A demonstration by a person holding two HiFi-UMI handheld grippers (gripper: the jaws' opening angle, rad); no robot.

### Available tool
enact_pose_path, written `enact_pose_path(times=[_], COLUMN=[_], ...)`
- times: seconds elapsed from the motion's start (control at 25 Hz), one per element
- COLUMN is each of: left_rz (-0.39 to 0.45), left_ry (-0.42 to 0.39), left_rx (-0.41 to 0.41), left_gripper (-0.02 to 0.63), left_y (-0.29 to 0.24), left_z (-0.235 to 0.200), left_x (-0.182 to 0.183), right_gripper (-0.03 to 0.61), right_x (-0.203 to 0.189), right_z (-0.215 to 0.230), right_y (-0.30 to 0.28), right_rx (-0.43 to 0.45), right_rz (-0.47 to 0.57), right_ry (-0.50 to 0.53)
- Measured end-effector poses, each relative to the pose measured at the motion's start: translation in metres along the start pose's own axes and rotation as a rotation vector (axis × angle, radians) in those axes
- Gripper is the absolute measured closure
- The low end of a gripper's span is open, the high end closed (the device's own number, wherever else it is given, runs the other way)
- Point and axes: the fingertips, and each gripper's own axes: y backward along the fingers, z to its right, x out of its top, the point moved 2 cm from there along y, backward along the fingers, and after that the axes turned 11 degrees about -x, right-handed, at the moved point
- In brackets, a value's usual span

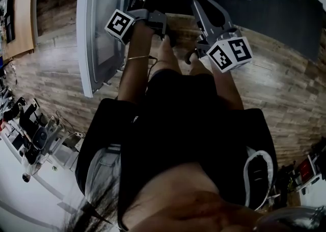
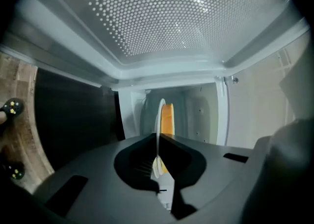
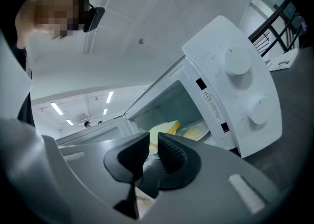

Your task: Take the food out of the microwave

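the left gripper (image 2: 158,142) has its jaws pressed together on the near rim of a white plate (image 2: 160,112), which shows edge-on as a thin upright line at the centre of the left gripper view. a yellow-orange piece of food (image 2: 168,119) lies on the plate just past the fingertips. from the pinch the plate runs straight away from the jaws, deeper into the microwave (image 3: 235,85), so the way out looks like a plain pull back toward the person along that same line.

the right gripper (image 3: 152,149) has its jaws partly spread with nothing pinched between them. it sits outside the opening and looks in at the food from lower left in its own view. the left is the one on the plate; the right is near and free to support it.

around the plate, the dotted ceiling (image 2: 162,16) fills the top of the left gripper view and a side wall stands close at right, so room to lift or swing seems small until the plate passes the opening. in the head view the door (image 1: 97,32) hangs open at upper left, apart from both arms, and the space nearer the person looks open.
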Motion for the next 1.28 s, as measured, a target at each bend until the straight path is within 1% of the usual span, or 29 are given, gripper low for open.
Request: enact_pose_path(times=[0.16, 0.36, 0.6, 1.04, 1.16, 1.28], left_rz=[-0.051, -0.084, -0.09, -0.101, -0.109, -0.101], left_ry=[-0.008, -0.008, 0.007, 0.022, 0.022, 0.039], left_rx=[0.008, 0.015, 0.015, -0.009, -0.014, -0.008], left_gripper=[0.604, 0.604, 0.604, 0.604, 0.603, 0.603], left_y=[0.009, 0.017, 0.027, 0.044, 0.052, 0.063], left_z=[0.004, 0.007, 0.009, 0.024, 0.028, 0.03], left_x=[-0.01, -0.02, -0.028, -0.035, -0.039, -0.045], right_gripper=[0.578, 0.578, 0.578, 0.578, 0.578, 0.578], right_x=[0.0, -0.001, 0.0, 0.002, -0.002, -0.004], right_z=[0.004, 0.002, 0.003, 0.002, -0.002, -0.006], right_y=[0.002, 0.001, 0.003, 0.012, 0.015, 0.019], right_rx=[-0.009, 0.008, 0.003, 0.011, 0.027, 0.043], right_rz=[-0.008, -0.017, -0.016, -0.017, -0.027, -0.036], right_ry=[-0.017, -0.04, -0.035, -0.014, -0.012, -0.01])
